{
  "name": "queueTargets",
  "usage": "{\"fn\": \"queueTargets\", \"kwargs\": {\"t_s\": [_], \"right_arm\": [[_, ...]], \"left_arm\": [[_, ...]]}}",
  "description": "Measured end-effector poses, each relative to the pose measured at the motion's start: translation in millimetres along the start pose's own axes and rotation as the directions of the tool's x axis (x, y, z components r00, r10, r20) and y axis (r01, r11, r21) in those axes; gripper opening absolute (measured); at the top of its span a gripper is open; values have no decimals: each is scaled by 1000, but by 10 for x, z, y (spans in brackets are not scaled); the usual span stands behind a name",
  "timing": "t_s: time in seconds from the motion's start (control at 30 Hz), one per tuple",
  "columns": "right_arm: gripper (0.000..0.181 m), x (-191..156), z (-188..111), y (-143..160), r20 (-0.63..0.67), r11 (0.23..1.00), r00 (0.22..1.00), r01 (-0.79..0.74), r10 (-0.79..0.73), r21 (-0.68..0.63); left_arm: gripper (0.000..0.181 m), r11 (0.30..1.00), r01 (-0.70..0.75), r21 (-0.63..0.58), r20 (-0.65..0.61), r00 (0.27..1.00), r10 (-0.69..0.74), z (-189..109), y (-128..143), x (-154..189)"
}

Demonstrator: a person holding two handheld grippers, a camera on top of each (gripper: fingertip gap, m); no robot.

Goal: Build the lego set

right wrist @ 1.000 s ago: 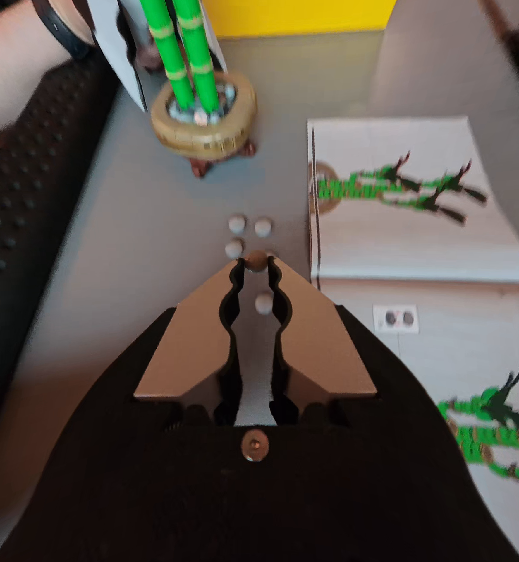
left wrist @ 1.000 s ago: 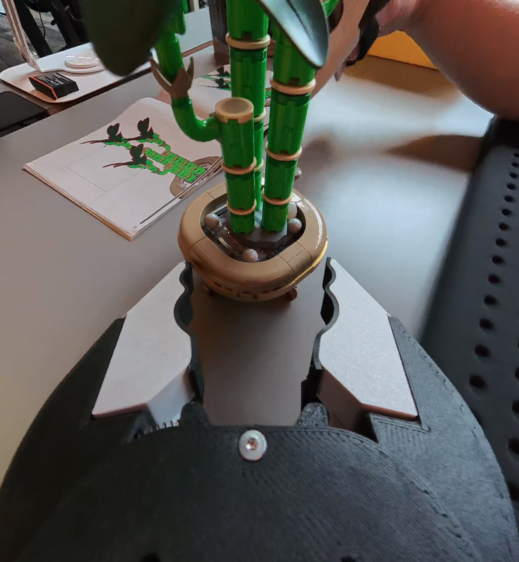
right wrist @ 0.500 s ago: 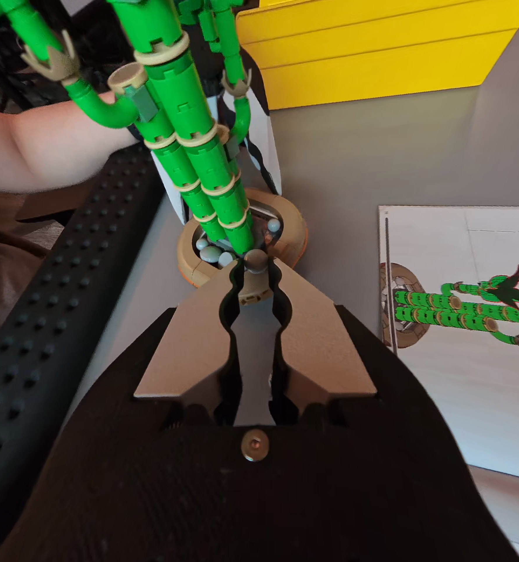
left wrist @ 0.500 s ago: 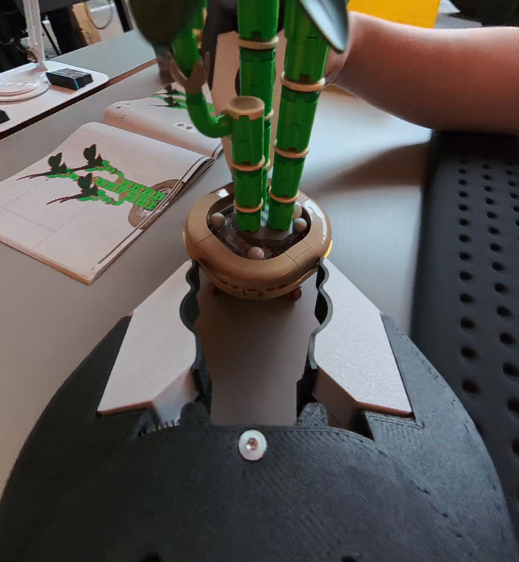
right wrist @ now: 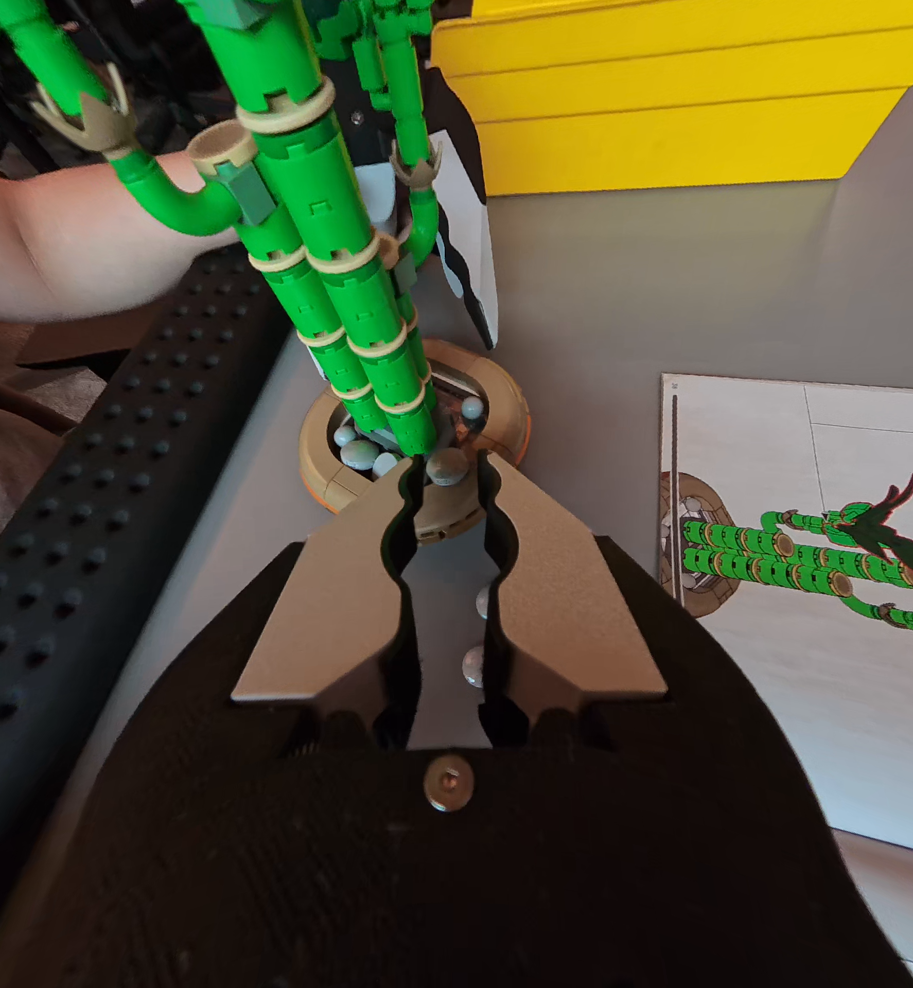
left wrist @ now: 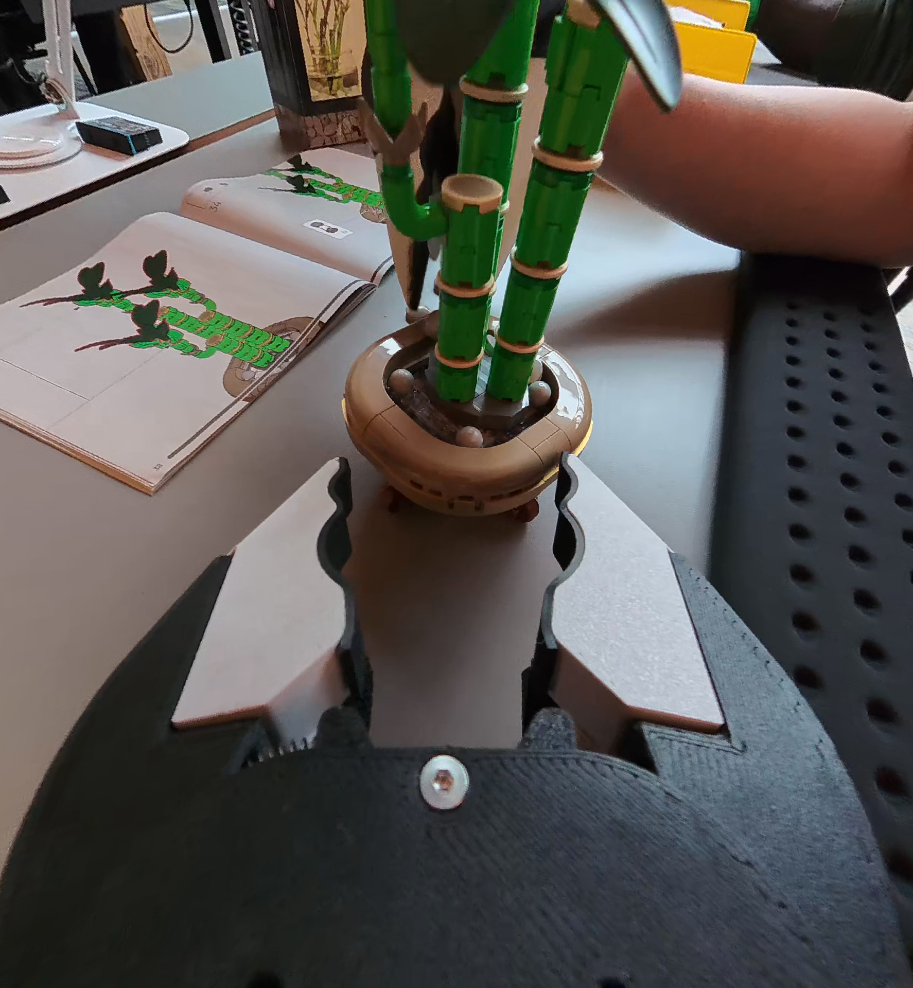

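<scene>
from the left wrist view, the left gripper [left wrist: 451, 484] has its fingers spread wide, one tip on either side of the tan lego pot [left wrist: 467, 427] and close to its near rim, gripping nothing. the pot sits on the grey table [left wrist: 69, 534] with green bamboo stalks [left wrist: 497, 256] standing in it and small grey pebble studs [left wrist: 469, 435] round their feet. left of the pot lies an open instruction booklet [left wrist: 139, 363]; beyond that, a white tray [left wrist: 139, 152] with a black box. right of the pot runs a black perforated panel [left wrist: 839, 481], and a person's bare forearm [left wrist: 764, 171] crosses above it, behind the stalks.

from the right wrist view, the right gripper [right wrist: 448, 465] reaches over the pot's [right wrist: 320, 470] near rim, fingers slightly parted around a round grey stud [right wrist: 446, 464]; whether they actually pinch it, i cannot tell. the bamboo stalks [right wrist: 336, 267] lean across the top, blocking what lies behind. two loose studs [right wrist: 473, 668] lie on the table nearer than the pot, half hidden by the right finger. the booklet [right wrist: 818, 588] lies right of the pot, a yellow box [right wrist: 684, 96] beyond it.
</scene>
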State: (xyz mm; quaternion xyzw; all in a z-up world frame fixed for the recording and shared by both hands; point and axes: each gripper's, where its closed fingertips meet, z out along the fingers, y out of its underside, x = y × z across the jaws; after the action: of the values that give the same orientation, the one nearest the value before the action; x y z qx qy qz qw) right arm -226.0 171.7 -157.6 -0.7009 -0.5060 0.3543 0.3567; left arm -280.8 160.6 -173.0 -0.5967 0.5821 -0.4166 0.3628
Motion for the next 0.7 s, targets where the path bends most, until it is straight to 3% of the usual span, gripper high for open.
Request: {"fn": "queueTargets", "kwargs": {"t_s": [0.17, 0.4, 0.6, 0.7], "right_arm": [[21, 47, -135, -55, 11, 997, 999, -47, 47, 69], [27, 8, -68, 79, 65, 996, 995, -79, 77, 32], [28, 27, -127, 92, 119, 989, 988, -113, 101, 95], [15, 231, -188, 22, 2, 984, 998, -63, 63, 166]], "left_arm": [[76, 1000, 9, 5, 3, 1000, -9, -17, 0, 1], [81, 998, 41, -45, 20, 999, -41, -12, 90, 72], [60, 992, 51, -114, 16, 999, -49, 4, 201, 147], [62, 988, 89, -128, 73, 994, -80, 4, 231, 35]]}}
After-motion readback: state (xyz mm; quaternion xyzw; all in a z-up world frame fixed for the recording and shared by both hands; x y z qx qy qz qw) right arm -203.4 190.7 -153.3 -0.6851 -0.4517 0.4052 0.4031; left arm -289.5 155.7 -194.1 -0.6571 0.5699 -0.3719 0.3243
